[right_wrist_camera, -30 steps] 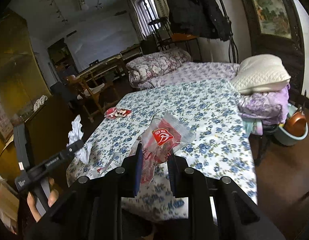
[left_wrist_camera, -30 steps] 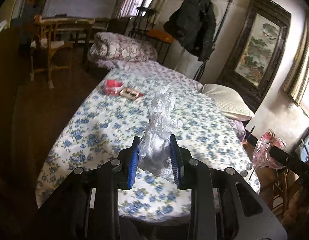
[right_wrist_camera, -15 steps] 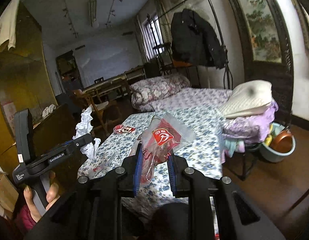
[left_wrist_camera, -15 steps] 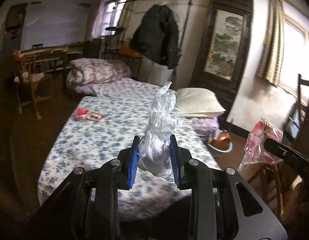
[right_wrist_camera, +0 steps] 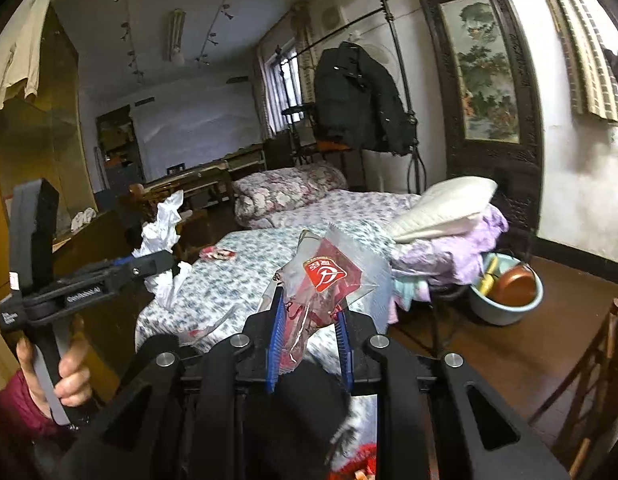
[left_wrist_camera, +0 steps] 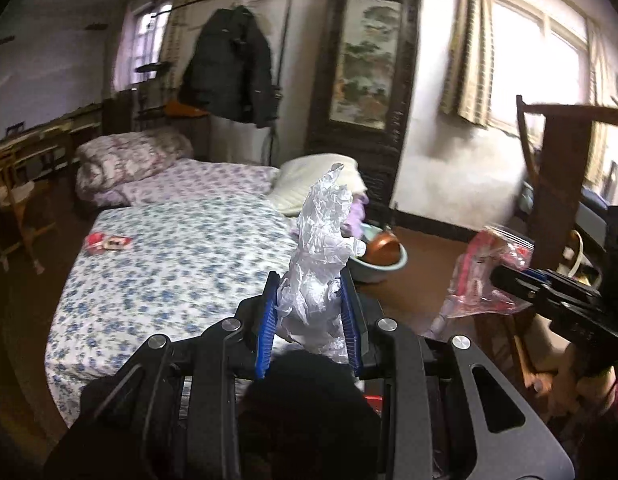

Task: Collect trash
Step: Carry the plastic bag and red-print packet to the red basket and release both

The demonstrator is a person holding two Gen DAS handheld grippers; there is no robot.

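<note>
The left gripper (left_wrist_camera: 311, 312) is clamped on a crumpled white plastic wrap (left_wrist_camera: 323, 240). The wrap sticks up tall between the two blue pads (left_wrist_camera: 267, 322). It is held up in the air, above the near end of the bed (left_wrist_camera: 181, 264).

The right gripper (right_wrist_camera: 311, 338) is clamped on a clear bag with a red label (right_wrist_camera: 323, 280). In the left wrist view this bag shows at 3 o'clock (left_wrist_camera: 485, 276), well apart from the white wrap.

More trash lies on the bed with the blue flower sheet. A small red and white wrapper (left_wrist_camera: 109, 242) sits at 9 o'clock in the left wrist view, near the bed's left edge. It is far from both grippers.

A white pillow (right_wrist_camera: 445, 206) rests at 2 o'clock in the right wrist view. A light blue basin (right_wrist_camera: 505, 304) with a brown pot (right_wrist_camera: 515, 284) in it sits on the floor beside the bed. A dark coat (right_wrist_camera: 359, 100) hangs at 12 o'clock.
</note>
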